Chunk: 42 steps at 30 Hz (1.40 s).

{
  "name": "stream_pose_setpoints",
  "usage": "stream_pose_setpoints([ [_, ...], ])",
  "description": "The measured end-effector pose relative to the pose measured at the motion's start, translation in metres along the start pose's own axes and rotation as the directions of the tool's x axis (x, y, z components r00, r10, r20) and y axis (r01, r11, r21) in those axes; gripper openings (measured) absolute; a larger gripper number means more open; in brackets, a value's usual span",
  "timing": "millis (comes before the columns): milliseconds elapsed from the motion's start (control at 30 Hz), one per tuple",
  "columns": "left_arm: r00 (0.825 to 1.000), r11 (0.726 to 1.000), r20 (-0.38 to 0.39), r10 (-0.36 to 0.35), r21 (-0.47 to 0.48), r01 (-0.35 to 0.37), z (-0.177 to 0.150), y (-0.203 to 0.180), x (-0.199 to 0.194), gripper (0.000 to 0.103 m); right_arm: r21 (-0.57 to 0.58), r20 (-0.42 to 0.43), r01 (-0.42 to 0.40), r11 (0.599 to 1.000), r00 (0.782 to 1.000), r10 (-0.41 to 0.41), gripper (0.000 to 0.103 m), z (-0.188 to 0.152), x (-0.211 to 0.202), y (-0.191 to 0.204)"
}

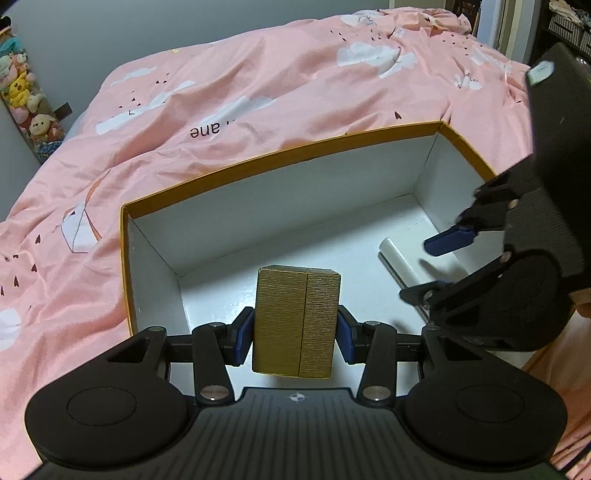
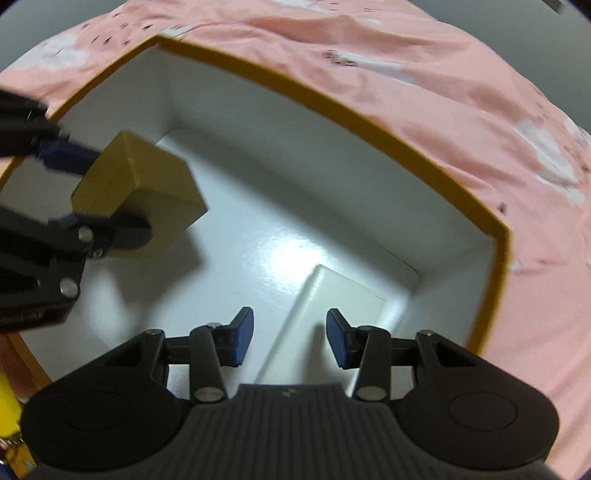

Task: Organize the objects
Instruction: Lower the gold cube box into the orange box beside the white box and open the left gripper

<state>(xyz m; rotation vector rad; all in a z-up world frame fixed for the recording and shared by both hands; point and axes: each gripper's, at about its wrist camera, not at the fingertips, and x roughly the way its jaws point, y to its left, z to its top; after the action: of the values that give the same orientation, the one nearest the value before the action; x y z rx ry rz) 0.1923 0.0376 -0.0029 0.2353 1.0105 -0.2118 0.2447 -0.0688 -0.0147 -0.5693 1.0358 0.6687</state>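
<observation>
My left gripper is shut on a small gold ribbed box and holds it above the floor of a large open box with an orange rim and white inside. The gold box and the left gripper also show at the left of the right wrist view. My right gripper is open and empty, inside the large box, just above a flat white object lying on its floor. The right gripper shows at the right of the left wrist view, over that white object.
The large box sits on a bed with a rumpled pink duvet printed with white clouds. A column of plush toys stands at the far left by the grey wall. Dark shelving is at the far right.
</observation>
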Motion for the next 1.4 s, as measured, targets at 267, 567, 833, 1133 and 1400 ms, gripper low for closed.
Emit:
stream_pose_setpoints([
  [267, 1.000, 1.000, -0.014, -0.013, 0.009, 0.013, 0.001, 0.001, 0.005, 0.052, -0.202, -0.055, 0.048, 0.978, 0.997, -0.060, 0.068, 0.005, 0.029, 0.002],
  [567, 0.999, 0.999, -0.028, -0.042, 0.016, 0.043, 0.002, -0.001, 0.014, 0.052, -0.216, -0.117, 0.104, 0.971, 0.984, -0.131, 0.057, 0.002, 0.029, -0.011],
  [833, 0.996, 0.995, -0.012, -0.093, 0.036, 0.094, 0.010, -0.008, 0.013, 0.052, -0.179, -0.074, 0.072, 0.981, 0.994, -0.086, 0.055, 0.006, 0.002, -0.015],
  [1133, 0.984, 0.912, 0.115, -0.136, 0.402, 0.079, 0.042, -0.050, 0.006, 0.051, -0.074, 0.110, 0.177, 0.982, 0.980, -0.168, 0.055, -0.015, -0.074, -0.048],
  [1400, 0.979, 0.687, 0.157, -0.128, 0.726, -0.027, 0.039, -0.094, 0.029, 0.051, 0.015, 0.107, 0.151, 0.988, 0.983, -0.151, 0.055, -0.032, -0.064, -0.081],
])
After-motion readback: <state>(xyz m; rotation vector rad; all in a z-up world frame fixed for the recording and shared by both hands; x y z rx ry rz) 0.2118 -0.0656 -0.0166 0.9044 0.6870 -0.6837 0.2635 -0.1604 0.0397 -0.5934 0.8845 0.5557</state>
